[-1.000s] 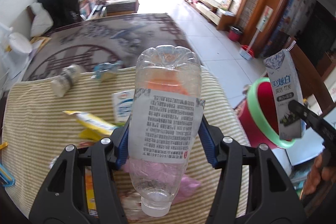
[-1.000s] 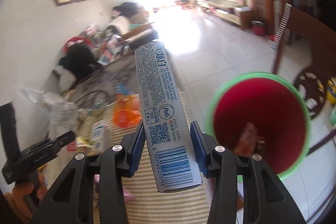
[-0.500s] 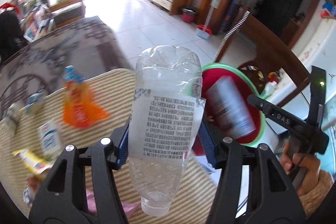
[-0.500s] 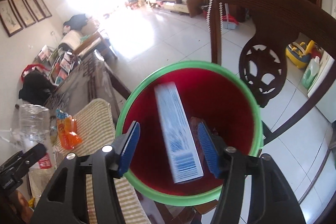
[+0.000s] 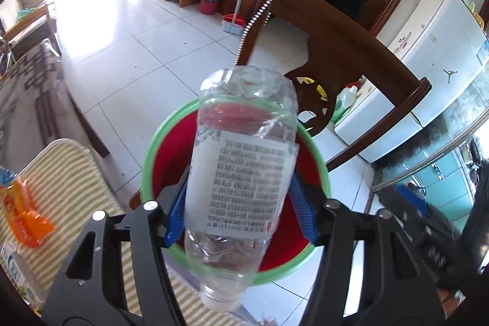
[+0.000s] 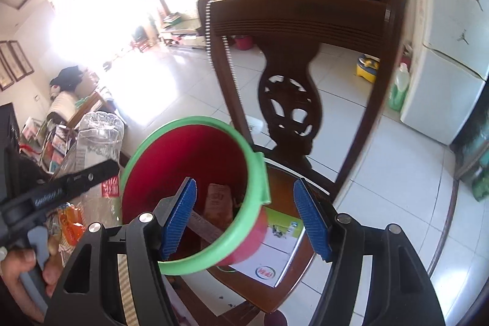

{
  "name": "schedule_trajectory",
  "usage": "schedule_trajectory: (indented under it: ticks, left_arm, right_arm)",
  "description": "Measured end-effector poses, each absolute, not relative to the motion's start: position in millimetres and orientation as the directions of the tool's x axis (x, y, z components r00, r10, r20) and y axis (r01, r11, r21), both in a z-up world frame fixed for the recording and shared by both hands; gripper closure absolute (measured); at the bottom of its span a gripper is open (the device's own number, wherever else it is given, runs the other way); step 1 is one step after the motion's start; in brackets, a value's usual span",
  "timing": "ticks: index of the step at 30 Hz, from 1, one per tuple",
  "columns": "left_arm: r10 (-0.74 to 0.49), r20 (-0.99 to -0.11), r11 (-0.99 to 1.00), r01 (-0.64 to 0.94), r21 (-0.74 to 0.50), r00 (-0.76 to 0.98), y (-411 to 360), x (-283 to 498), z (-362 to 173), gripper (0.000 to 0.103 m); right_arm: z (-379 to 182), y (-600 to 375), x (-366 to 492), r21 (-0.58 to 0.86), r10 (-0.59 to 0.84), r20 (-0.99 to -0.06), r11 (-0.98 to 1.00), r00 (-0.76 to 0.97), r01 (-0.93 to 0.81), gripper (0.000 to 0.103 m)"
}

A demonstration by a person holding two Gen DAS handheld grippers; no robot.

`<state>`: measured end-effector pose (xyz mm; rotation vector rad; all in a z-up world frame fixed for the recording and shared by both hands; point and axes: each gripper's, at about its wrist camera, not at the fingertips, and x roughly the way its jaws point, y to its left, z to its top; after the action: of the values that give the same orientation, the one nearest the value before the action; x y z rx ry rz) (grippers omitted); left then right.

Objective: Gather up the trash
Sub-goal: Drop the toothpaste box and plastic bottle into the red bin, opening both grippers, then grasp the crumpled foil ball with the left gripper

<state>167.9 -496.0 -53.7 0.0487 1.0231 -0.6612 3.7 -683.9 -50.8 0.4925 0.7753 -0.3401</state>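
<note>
Bottle [image 5: 244, 182] first: a clear, empty plastic drink bottle with a white printed label hangs neck-down between the blue pads [image 5: 301, 216] of the left gripper [image 5: 241, 213], directly above the mouth of the red bin [image 5: 171, 161] with the green rim. The jaws are opening at this moment; the right-hand pad already shows a sliver of gap from the label, while the left-hand pad looks to be just touching it, so the bottle is being let go rather than gripped.

The step in hand, as I judge it, is the drop of this bottle into the bin. The bin stands on the seat of a dark wooden chair [image 6: 305, 29], just beside the table with the striped cloth [image 5: 70, 173].

The right gripper [image 6: 247, 216] hovers over the same bin with its jaws opening and nothing between them. Below it, inside the bin, lie a brownish packet [image 6: 218, 200] and a long grey box [image 6: 204, 229].

An orange wrapper [image 5: 24, 216] and a small white carton [image 5: 12, 268] lie on the cloth, not yet collected.

The next move calls for the bottle to fall clear inside the rim, since its body is long and could catch on the edge; then both grippers need to swing back toward the table for the remaining litter.
</note>
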Motion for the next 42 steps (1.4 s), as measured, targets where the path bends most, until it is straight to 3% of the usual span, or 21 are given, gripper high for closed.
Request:
schedule_trajectory:
  ticks: [4,12,17,27,37,42]
  left_arm:
    - [-0.511,-0.786,0.804,0.517,-0.294,0.349,-491,163,-45,0.032]
    - [-0.462,-0.753,0.843,0.496,-0.208,0.469,-441,128,-25,0.029]
    - [-0.419,-0.76,0.899,0.344,-0.27,0.497,-378,119,-29,0.029]
    - [-0.24,-0.777,0.966,0.066,-0.249,0.582,-257,94,-35,0.029]
    - [-0.023,-0.796,0.957,-0.218,-0.193,0.605,-103,55,-46,0.029]
    - [0.011,-0.826,0.96,-0.236,-0.148,0.563,-47,49,-60,0.029]
  right_arm:
    - [-48,-685,-6,0.303,-0.125,-0.726,0.824,0.676,0.478,0.039]
    - [-43,-655,19,0.316,-0.052,-0.715,0.865,0.697,0.389,0.039]
    - [-42,-615,46,0.321,0.04,-0.712,0.906,0.701,0.274,0.038]
    - [-51,-508,78,0.317,0.219,-0.735,0.948,0.641,0.04,0.036]
    - [-48,-415,78,0.291,0.272,-0.75,0.954,0.603,-0.069,0.036]
    - [-49,-377,70,0.276,0.259,-0.76,0.959,0.596,-0.065,0.036]
